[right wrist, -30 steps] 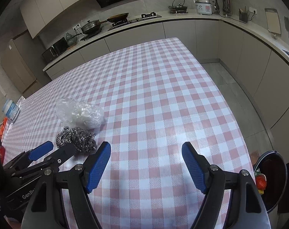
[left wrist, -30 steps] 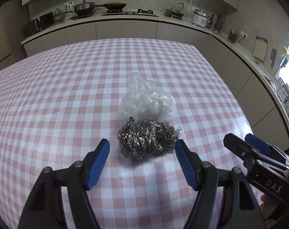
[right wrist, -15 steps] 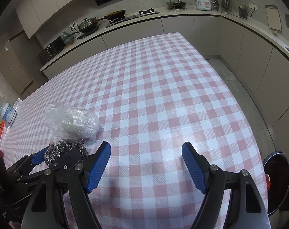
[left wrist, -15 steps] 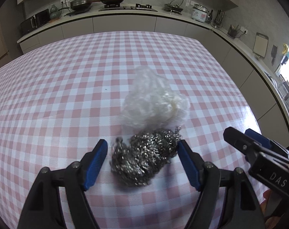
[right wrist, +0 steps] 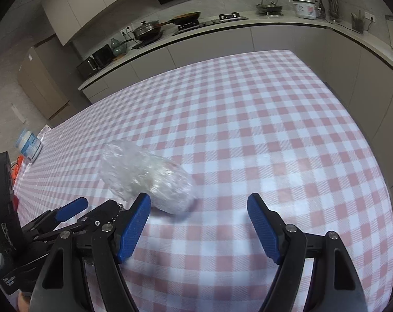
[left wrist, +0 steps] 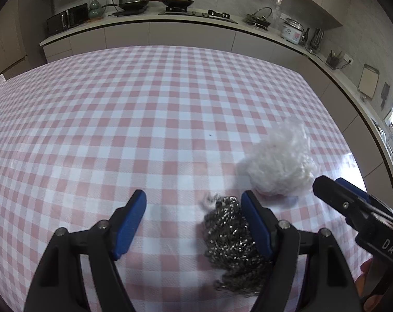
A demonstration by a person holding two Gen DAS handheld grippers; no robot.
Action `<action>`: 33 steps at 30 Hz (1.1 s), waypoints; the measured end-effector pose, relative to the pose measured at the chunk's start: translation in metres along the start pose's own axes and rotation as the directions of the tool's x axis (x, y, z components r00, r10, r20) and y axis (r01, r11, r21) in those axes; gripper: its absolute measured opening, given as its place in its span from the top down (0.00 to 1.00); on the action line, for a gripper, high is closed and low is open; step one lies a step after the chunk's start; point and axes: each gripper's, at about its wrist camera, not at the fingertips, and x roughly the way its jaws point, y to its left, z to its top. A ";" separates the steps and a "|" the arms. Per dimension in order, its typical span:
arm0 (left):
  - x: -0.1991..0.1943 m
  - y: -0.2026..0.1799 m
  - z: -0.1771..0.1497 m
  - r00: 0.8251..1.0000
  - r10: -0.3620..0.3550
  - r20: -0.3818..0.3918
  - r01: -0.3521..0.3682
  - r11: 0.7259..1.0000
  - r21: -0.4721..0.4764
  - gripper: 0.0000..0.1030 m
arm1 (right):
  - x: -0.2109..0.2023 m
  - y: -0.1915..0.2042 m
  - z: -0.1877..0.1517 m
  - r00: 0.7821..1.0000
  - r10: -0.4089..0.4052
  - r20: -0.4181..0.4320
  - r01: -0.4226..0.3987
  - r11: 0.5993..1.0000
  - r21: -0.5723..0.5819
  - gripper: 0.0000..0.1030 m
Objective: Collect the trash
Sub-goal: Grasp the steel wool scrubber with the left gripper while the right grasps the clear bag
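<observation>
A grey steel wool scourer lies on the pink checked tablecloth between the fingers of my left gripper. It rests against the right blue pad, and the left pad stands well apart from it, so the gripper is open. Beyond the scourer sits a crumpled clear plastic wad. In the right wrist view the plastic wad lies just ahead of my right gripper's left finger. That gripper is open with only cloth between its pads. The left gripper hides most of the scourer there.
The table's right edge drops to the floor. A blue-and-white container stands at the far left end. Kitchen counters with pans and a rice cooker run behind and to the right.
Both grippers slid left over the table. The scourer went from midway between the left gripper's fingers to against its right pad. The plastic wad now lies near the right gripper's left finger.
</observation>
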 end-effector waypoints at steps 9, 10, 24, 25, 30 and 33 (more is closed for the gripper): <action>-0.021 0.003 -0.009 0.999 -0.043 -0.006 0.042 0.999 -0.028 0.25 | 0.016 0.026 0.008 0.999 0.040 -0.008 -0.040 0.998 -0.052 0.24; -0.023 0.001 -0.011 0.999 -0.044 -0.008 0.043 0.999 -0.026 0.25 | 0.018 0.026 0.009 0.999 0.041 -0.009 -0.041 0.998 -0.057 0.24; -0.039 -0.042 -0.036 0.995 -0.091 -0.044 0.093 0.995 0.039 0.25 | -0.012 -0.016 -0.011 1.000 0.015 0.008 -0.015 1.000 0.012 0.24; -0.039 -0.044 -0.037 0.995 -0.091 -0.049 0.093 0.995 0.045 0.25 | -0.014 -0.017 -0.013 1.000 0.017 0.008 -0.017 1.000 0.013 0.24; -0.029 -0.053 -0.047 0.994 -0.082 -0.077 0.087 0.994 0.067 0.23 | -0.022 -0.023 -0.019 1.000 0.023 0.011 -0.023 1.000 0.017 0.24; -0.020 -0.056 -0.054 0.991 -0.087 -0.097 0.094 0.993 0.068 0.23 | -0.023 -0.025 -0.023 1.000 0.027 0.006 -0.027 0.999 0.018 0.24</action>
